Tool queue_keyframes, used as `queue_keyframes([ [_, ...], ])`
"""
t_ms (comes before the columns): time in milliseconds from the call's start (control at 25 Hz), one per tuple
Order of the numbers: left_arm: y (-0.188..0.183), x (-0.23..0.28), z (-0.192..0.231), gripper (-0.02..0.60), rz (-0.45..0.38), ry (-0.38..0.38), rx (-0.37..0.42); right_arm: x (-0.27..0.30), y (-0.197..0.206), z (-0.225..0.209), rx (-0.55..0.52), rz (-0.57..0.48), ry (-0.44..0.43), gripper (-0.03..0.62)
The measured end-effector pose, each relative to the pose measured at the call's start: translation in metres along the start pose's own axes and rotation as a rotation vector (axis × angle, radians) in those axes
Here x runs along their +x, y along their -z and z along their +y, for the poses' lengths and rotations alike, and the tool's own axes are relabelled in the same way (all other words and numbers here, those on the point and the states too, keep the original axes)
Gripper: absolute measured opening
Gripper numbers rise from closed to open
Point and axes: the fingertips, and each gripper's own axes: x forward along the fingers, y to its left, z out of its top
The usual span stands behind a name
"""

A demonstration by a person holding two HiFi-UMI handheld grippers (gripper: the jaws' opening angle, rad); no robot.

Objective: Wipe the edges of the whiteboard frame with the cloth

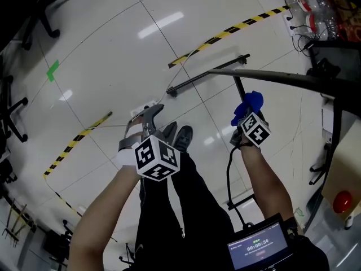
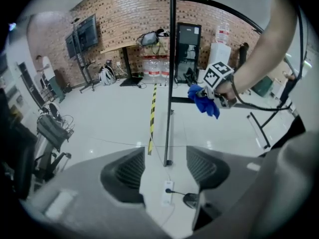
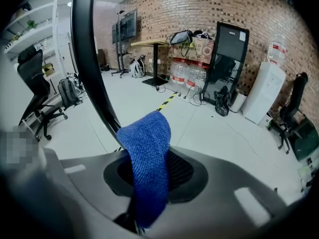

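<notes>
The blue cloth (image 3: 147, 153) is folded and pinched between my right gripper's (image 3: 149, 176) jaws, its free end standing up past them. In the head view that cloth (image 1: 249, 103) sits beside the whiteboard's black frame edge (image 1: 271, 77), which I see edge-on from above; whether the two touch I cannot tell. The same frame edge (image 3: 88, 59) curves up just left of the cloth in the right gripper view. My left gripper (image 1: 150, 116) hangs over the floor to the left, apart from the board. Its jaws (image 2: 164, 169) stand open with nothing between them. The right gripper (image 2: 215, 86) with the cloth (image 2: 204, 102) shows beside the frame's post (image 2: 172, 59).
The board's stand has a black foot bar (image 1: 207, 75) on the glossy white floor. Yellow-black tape (image 1: 228, 31) runs across the tiles. A white power strip (image 2: 166, 192) lies below my left gripper. Office chairs (image 1: 53, 4) stand far left, water bottles (image 1: 316, 7) far right.
</notes>
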Motion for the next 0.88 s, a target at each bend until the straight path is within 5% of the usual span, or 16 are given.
queue_keyframes([
  [360,0.015,0.022,-0.012,0.262,0.023,0.131,0.061,0.009,-0.042,0.098,-0.248,-0.093,-0.143,0.094],
  [600,0.006,0.019,-0.006,0.262,0.016,0.158,0.153,0.008,-0.012,0.166,-0.515,-0.056,-0.343,0.084],
  [880,-0.056,0.037,0.016,0.265,-0.096,0.098,0.281,-0.049,-0.041,0.215,-0.451,-0.161,-0.619,0.085],
])
